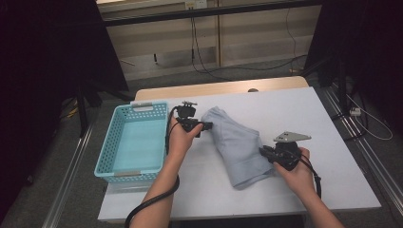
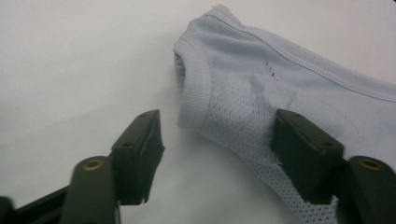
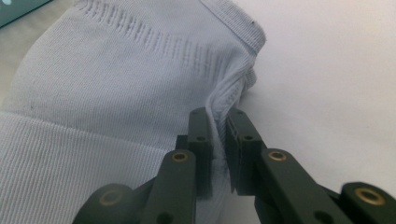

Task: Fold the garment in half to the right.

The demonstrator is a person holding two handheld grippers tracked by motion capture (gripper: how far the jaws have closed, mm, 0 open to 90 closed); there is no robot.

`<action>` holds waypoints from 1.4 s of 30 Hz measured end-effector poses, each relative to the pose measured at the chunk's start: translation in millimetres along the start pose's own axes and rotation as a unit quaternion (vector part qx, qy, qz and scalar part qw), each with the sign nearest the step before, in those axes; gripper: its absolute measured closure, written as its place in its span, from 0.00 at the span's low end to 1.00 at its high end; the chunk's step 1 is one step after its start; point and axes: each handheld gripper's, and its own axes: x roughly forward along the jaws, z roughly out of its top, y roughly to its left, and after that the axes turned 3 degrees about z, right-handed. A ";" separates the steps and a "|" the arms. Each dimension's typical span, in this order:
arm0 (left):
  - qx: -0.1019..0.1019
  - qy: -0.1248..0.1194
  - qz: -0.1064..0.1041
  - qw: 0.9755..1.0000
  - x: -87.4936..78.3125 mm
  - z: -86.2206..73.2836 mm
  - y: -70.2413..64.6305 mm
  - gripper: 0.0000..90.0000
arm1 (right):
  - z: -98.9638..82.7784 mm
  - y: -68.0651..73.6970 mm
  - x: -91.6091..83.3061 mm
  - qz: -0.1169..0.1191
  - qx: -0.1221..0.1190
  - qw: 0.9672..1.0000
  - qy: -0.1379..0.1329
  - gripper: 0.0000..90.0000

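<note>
A folded pale blue garment [image 1: 237, 145] is lying on the white surface [image 1: 328, 156], right of a turquoise basket [image 1: 130, 142]. My right hand-held gripper [image 3: 218, 140] is pinching its near edge. My left hand-held gripper [image 2: 217, 154] is standing unclenched, 1 jaw lying on the fabric, 1 over bare surface. If I am closing here, I am risking catching 1 layer, so the fold is opening while lifting.
</note>
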 end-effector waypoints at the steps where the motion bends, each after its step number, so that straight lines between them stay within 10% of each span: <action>1: -0.004 0.001 -0.003 1.000 1.4 0.0 -0.2 0.41 | 0.0 0.2 0.1 -0.001 -0.002 1.000 0.001 0.90; 17: -0.011 0.027 -0.003 1.000 6.3 3.9 2.8 0.91 | 0.9 2.3 -0.9 0.011 0.002 1.000 -0.003 0.90; 42: 0.000 0.039 0.027 0.999 6.0 31.1 5.9 0.91 | -0.7 -4.7 -2.4 0.015 0.000 1.000 -0.001 0.92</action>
